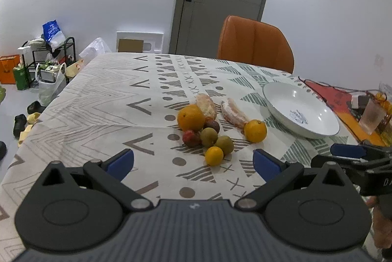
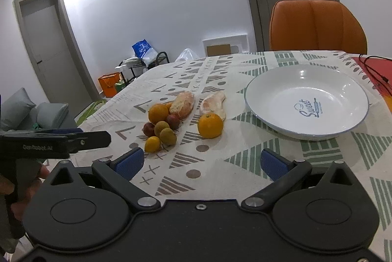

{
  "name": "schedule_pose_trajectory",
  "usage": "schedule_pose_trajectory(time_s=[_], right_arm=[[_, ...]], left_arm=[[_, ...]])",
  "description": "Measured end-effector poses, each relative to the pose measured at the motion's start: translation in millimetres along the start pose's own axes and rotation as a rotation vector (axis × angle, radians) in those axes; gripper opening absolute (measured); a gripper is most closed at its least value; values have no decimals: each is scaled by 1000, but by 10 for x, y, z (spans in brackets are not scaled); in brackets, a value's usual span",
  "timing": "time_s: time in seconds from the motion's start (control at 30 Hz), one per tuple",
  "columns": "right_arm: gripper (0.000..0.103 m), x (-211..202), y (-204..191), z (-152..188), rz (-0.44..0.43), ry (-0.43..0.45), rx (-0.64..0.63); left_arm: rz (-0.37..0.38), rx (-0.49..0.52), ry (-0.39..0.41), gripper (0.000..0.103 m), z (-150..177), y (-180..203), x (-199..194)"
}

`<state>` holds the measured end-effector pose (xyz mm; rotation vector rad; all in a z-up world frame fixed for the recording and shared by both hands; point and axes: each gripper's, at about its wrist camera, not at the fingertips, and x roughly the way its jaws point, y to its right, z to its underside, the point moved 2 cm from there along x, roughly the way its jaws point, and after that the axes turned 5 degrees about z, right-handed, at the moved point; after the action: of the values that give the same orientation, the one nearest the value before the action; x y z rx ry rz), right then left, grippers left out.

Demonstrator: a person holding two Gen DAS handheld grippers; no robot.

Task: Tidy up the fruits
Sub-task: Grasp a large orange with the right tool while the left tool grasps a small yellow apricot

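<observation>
Bare tablecloth at lower centre lies free; the fruit cluster left and white plate right flank it.

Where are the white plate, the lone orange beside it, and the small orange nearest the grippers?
white plate (image 2: 276,80): right wrist view, bare inner wall.
lone orange (image 2: 210,125): right wrist view, middle.
small orange (image 1: 214,156): left wrist view, middle.

On the counter, the fruit cluster lies left of the plate; a chair stands behind.
</observation>
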<state>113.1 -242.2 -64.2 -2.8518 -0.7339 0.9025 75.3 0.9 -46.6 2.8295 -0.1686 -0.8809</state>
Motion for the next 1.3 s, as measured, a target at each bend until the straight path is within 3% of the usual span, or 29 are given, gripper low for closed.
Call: schedule_pose_trajectory(time_s=[0.13, 0.3, 0.4, 0.57, 0.93, 1.07, 1.3], right_arm=[[95, 59, 40, 2, -10, -1, 10], [94, 147, 74, -10, -8, -14, 15], [94, 215, 101, -18, -2, -25, 22], [92, 298, 112, -32, -14, -25, 23], [84, 508, 71, -90, -27, -42, 16], [83, 555, 54, -108, -32, -44, 12], [75, 700, -2, -153, -18, -51, -12]], left_arm=[[10, 11, -15, 99, 18, 24, 116], [32, -1, -31, 94, 17, 29, 248], [33, -4, -42, 86, 14, 40, 330], [38, 0, -78, 64, 15, 51, 489], [46, 13, -110, 52, 31, 69, 704], [47, 1, -109, 20, 23, 26, 731], [30, -24, -92, 20, -16, -91, 672]])
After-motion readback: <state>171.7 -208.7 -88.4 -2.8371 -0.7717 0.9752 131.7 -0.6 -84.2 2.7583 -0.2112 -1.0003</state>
